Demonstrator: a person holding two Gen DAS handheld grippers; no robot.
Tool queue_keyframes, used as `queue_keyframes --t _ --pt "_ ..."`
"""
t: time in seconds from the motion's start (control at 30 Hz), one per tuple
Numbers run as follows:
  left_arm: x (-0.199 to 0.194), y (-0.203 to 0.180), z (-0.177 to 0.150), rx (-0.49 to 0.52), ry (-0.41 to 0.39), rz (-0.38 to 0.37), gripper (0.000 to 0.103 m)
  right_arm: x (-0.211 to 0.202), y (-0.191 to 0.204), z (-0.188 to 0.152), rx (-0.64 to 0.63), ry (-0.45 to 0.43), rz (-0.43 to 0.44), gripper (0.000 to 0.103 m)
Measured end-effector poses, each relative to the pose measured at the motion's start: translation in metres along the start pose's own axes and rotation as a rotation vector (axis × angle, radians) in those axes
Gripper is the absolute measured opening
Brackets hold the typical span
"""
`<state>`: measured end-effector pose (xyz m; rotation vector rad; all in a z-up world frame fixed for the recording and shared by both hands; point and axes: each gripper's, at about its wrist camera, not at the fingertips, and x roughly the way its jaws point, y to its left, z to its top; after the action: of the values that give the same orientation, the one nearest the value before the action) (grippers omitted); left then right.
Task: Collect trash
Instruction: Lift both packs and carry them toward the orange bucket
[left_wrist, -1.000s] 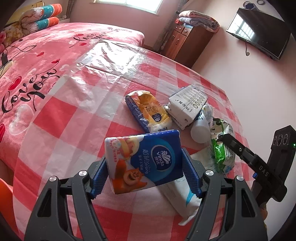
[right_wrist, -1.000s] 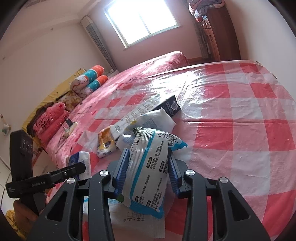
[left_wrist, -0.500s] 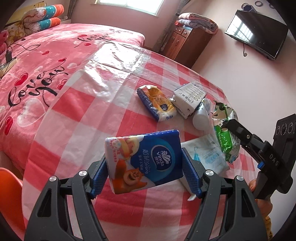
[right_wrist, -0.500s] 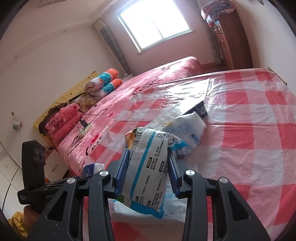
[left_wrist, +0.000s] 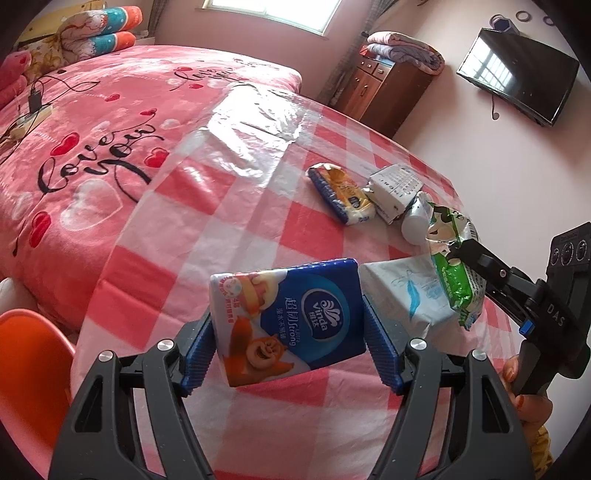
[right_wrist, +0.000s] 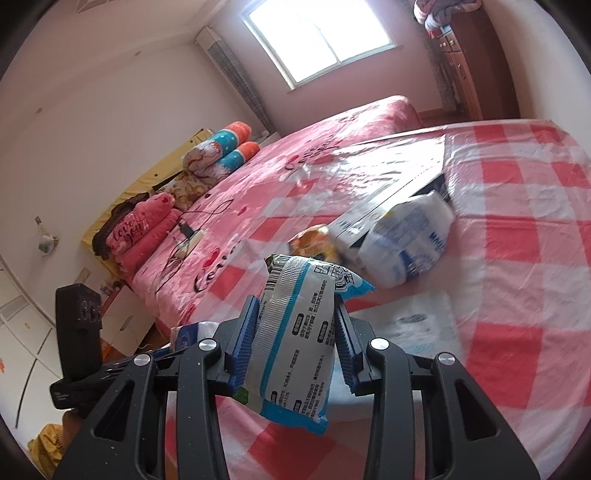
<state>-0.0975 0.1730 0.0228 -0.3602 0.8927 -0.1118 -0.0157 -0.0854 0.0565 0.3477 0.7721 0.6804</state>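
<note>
Gripping tissue pack (left_wrist: 291, 325), wipes packet (right_wrist: 295, 332)

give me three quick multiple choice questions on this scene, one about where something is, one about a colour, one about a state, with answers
1. Where does the yellow snack pack lie?
A. on the checked table cover
B. on the orange chair
C. on the dresser

2. What colour is most of the tissue pack in the left claw?
A. green
B. blue
C. black

3. What is the right claw doing?
A. gaping with nothing in it
B. resting on the bed
C. clamping a wipes pack

Answers: 1 A, it lies on the red and white checks. 2 B, its front is blue. 3 C, both pads press the pack.
</note>
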Motion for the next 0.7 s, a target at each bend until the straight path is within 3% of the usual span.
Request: queue_keyframes --t 0.7 --pt "-0.050 0.079 -0.028 -0.115 -0.042 0.090 0.073 0.047 0.111 -0.040 -0.175 0.192 0.142 0.041"
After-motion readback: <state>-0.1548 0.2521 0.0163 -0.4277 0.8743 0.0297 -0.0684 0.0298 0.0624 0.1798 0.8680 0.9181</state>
